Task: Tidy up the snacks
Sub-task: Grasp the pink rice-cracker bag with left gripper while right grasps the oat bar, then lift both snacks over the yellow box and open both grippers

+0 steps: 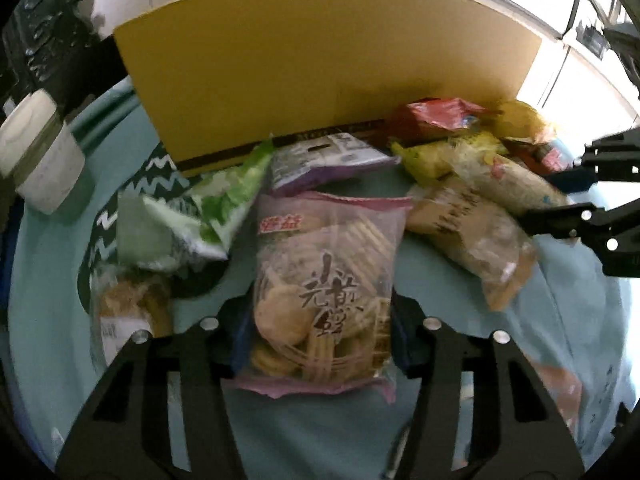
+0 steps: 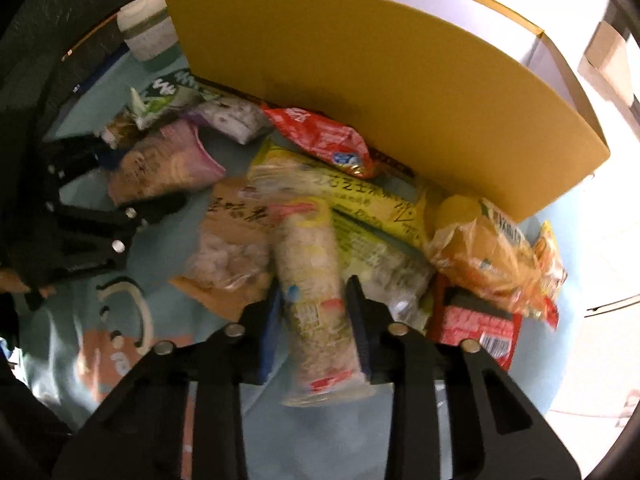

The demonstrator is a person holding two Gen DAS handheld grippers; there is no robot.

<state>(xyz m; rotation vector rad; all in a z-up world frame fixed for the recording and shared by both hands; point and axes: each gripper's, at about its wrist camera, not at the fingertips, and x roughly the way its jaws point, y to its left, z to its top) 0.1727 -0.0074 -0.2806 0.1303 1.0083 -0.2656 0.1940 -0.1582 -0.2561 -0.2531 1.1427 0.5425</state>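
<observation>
In front of the yellow cardboard box [image 1: 320, 72], on the pale blue tablecloth [image 1: 560, 320]: a heap of snack packets. Left gripper [image 1: 320, 336] clamped on the pink-edged cracker bag [image 1: 324, 292]; right gripper [image 2: 316, 320] clamped on the tube-shaped rice-cracker pack [image 2: 312, 288], blurred, probably lifting. Apparently mid-pick on both sides. Next: raise each packet clear of its neighbours, then up over the box wall and in, without dragging the brown bag [image 2: 232, 248] along.
</observation>
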